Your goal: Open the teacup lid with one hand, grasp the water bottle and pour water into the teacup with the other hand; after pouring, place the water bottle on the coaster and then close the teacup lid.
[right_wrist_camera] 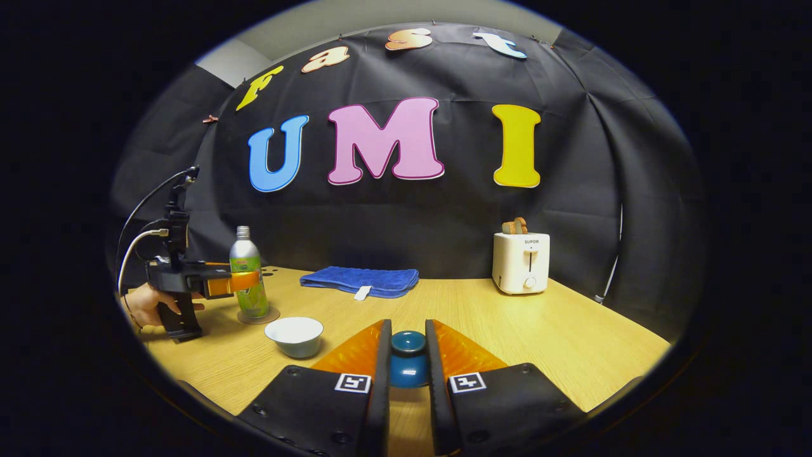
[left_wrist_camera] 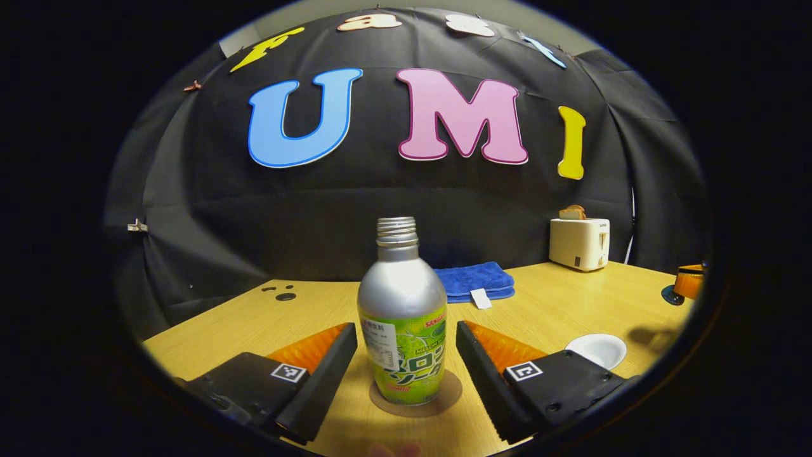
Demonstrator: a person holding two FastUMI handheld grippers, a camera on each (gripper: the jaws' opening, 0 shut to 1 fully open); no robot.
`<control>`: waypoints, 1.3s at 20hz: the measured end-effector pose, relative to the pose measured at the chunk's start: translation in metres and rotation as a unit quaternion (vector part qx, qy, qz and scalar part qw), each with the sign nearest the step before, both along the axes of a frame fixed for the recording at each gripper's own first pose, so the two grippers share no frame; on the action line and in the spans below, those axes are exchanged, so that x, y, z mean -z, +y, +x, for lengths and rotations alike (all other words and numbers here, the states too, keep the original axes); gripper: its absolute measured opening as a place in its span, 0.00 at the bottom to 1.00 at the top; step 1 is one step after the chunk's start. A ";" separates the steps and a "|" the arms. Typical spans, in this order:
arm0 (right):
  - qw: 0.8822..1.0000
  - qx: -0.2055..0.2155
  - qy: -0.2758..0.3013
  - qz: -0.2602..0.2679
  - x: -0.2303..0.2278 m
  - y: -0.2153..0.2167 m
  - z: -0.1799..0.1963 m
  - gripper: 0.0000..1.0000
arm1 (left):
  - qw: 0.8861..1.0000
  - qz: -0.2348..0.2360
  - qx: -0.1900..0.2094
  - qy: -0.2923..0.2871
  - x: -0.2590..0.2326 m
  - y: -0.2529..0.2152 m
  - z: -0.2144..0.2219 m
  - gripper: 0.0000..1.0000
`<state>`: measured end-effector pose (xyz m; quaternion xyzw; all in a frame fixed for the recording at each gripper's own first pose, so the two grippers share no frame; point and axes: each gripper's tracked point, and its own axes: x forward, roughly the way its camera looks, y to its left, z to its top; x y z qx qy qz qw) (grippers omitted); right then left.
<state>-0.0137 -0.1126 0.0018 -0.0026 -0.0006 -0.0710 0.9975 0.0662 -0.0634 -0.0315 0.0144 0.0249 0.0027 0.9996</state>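
A silver water bottle (left_wrist_camera: 402,317) with a green label and no cap stands upright on a round brown coaster (left_wrist_camera: 449,395). My left gripper (left_wrist_camera: 406,330) is open, with one finger on each side of the bottle and a gap on both sides. In the right gripper view a hand holds that left gripper (right_wrist_camera: 244,281) at the bottle (right_wrist_camera: 248,279). The white teacup (right_wrist_camera: 294,335) sits uncovered on the table, right of the bottle. My right gripper (right_wrist_camera: 406,333) is shut on the blue teacup lid (right_wrist_camera: 408,363), held off the table.
A folded blue towel (right_wrist_camera: 360,280) lies at the back of the wooden table (right_wrist_camera: 571,336). A white toaster (right_wrist_camera: 521,262) with bread in it stands at the back right. The teacup (left_wrist_camera: 596,349) is just right of my left gripper's right finger.
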 end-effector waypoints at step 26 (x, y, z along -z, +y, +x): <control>0.988 -0.136 0.076 -0.003 0.029 0.142 0.096 0.30 | 0.999 -0.009 0.027 -0.031 0.003 -0.001 -0.092 0.98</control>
